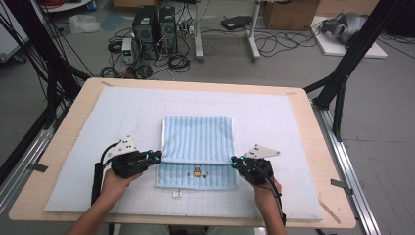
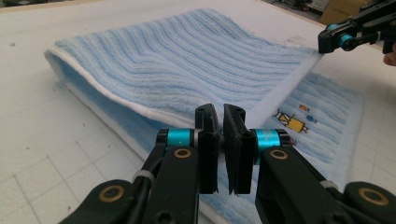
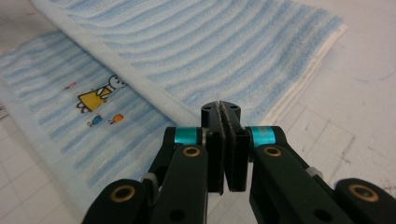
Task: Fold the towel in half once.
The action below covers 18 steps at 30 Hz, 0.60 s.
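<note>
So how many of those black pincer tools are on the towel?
2. The left gripper pinches the folded towel's top layer at its left corner, and the right gripper pinches it at the right corner. Both are shut on the cloth.

I find no words, brands or numbers that I can read. The towel [image 3: 196, 51] I am working on bears a small embroidered picture [image 3: 97, 97]: a stick figure in a yellow dress, with tiny pink, blue and orange marks beside it. It is a picture, not lettering. In the high view it shows as a yellow speck [image 1: 196, 172] on the towel's near layer. A small white tag [image 1: 177, 194] lies on the surface [image 1: 73, 196] just before the towel; any print on it is too small to make out.
</note>
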Available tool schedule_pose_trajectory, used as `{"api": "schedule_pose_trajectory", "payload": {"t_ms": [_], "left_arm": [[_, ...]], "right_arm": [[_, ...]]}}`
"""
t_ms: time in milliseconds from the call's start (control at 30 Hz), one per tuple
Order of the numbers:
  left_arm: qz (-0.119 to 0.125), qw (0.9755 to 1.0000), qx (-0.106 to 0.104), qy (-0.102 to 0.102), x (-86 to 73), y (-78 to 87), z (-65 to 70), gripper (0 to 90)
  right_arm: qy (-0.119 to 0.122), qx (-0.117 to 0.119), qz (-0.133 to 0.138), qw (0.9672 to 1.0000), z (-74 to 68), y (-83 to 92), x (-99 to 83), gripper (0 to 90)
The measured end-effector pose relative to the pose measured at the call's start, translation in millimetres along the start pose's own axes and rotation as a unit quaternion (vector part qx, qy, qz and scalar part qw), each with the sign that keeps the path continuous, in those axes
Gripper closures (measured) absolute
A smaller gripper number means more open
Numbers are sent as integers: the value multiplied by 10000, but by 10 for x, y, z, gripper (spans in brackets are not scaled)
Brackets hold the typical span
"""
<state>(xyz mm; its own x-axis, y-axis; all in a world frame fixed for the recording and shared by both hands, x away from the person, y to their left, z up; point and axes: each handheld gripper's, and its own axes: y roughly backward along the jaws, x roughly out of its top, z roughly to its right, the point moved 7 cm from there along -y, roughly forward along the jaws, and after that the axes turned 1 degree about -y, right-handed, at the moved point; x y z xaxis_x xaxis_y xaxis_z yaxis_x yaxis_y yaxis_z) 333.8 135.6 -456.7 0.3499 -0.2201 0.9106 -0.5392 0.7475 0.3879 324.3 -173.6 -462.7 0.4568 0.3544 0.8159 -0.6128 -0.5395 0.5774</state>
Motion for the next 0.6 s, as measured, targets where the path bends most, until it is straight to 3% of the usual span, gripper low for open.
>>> {"api": "schedule_pose_trajectory", "payload": {"t_ms": [600], "left_arm": [[-187,9998,-49,-18,-239,239,324,839]], "right_arm": [[57,-62,-52,10000,-300,259,-186,899]]}}
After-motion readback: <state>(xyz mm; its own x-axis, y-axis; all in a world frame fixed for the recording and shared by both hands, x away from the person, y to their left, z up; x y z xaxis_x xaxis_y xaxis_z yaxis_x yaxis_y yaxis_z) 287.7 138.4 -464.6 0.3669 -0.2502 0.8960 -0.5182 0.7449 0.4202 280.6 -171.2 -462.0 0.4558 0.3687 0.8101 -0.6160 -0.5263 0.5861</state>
